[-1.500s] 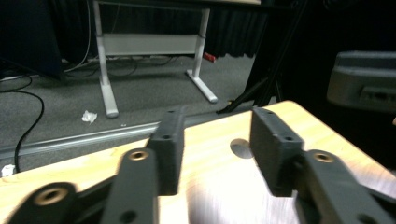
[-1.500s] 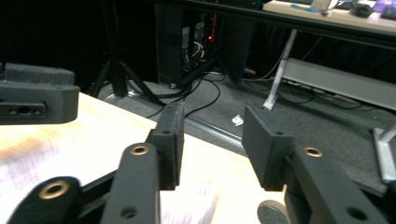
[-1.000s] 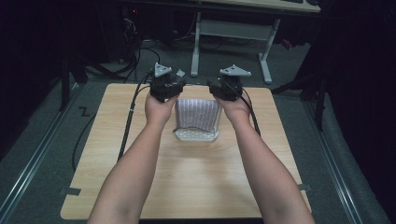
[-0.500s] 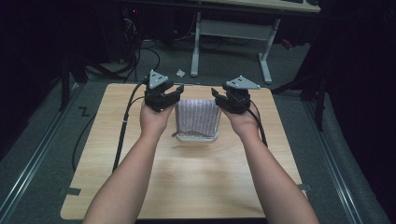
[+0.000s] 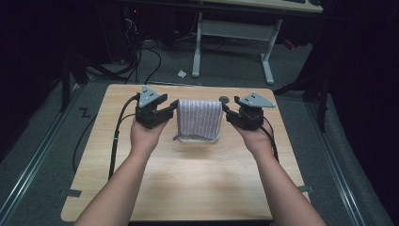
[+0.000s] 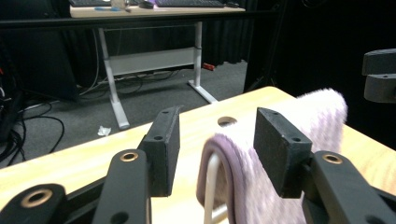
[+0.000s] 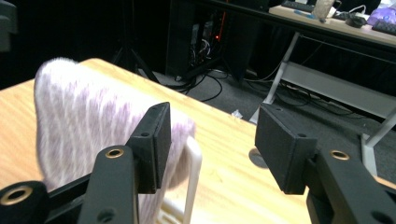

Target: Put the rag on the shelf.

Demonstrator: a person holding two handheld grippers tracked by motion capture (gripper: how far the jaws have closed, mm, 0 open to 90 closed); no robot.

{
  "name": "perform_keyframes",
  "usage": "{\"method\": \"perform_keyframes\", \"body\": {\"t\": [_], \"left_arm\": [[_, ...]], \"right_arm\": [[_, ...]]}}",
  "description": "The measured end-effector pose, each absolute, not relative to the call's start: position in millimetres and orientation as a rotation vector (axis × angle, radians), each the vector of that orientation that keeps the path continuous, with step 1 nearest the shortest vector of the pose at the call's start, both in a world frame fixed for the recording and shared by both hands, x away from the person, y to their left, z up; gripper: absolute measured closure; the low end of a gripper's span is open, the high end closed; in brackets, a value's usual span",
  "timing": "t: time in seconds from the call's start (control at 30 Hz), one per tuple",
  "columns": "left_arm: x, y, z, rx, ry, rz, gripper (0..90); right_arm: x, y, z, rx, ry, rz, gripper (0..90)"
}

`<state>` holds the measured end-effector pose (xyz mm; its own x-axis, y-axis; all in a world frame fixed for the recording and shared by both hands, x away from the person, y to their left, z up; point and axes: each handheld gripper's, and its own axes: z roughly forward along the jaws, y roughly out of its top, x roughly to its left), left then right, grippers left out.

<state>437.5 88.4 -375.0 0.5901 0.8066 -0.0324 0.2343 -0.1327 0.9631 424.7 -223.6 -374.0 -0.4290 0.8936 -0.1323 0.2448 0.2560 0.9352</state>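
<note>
From the high view I see two bare forearms come in from the bottom, and the near edge of the wooden table (image 5: 188,188) is cut off. Next come the two hands. My left gripper (image 5: 165,111) sits just left of the towel (image 5: 199,118), and my right gripper (image 5: 229,115) sits just right of it. Both have their jaws wide apart and hold nothing.

The towel is purple and white with stripes. It hangs over a white wire rack (image 5: 197,139) in the middle of the table, toward the far side. Its stripes run up and down, and its top fold runs from left to right between the two grippers. The towel hides most of the rack, so I cannot tell the rack's full shape.

In the left gripper view the towel's edge (image 6: 233,177) is blurry between the jaws. In the right gripper view the towel (image 7: 93,107) is beside the left jaw and partly behind it.

A small round hole (image 5: 224,99) lies in the table behind the towel. Farther off is a dark floor with cables (image 5: 141,61) and a white-legged desk (image 5: 235,33).
</note>
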Motion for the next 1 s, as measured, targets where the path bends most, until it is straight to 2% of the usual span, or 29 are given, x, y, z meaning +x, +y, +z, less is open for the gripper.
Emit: {"method": "perform_keyframes", "body": {"t": [0.47,1.0], "left_arm": [[404.2,98.9,-424.7,1.733,0.886,0.55,49.1],[373.9,84.5,-509.3,1.904,0.92,0.394,46.6]], "right_arm": [[387.9,-232.6,-410.5,1.02,1.886,1.175,46.4],[360.3,-237.4,-481.8,1.056,2.013,1.136,46.1]]}}
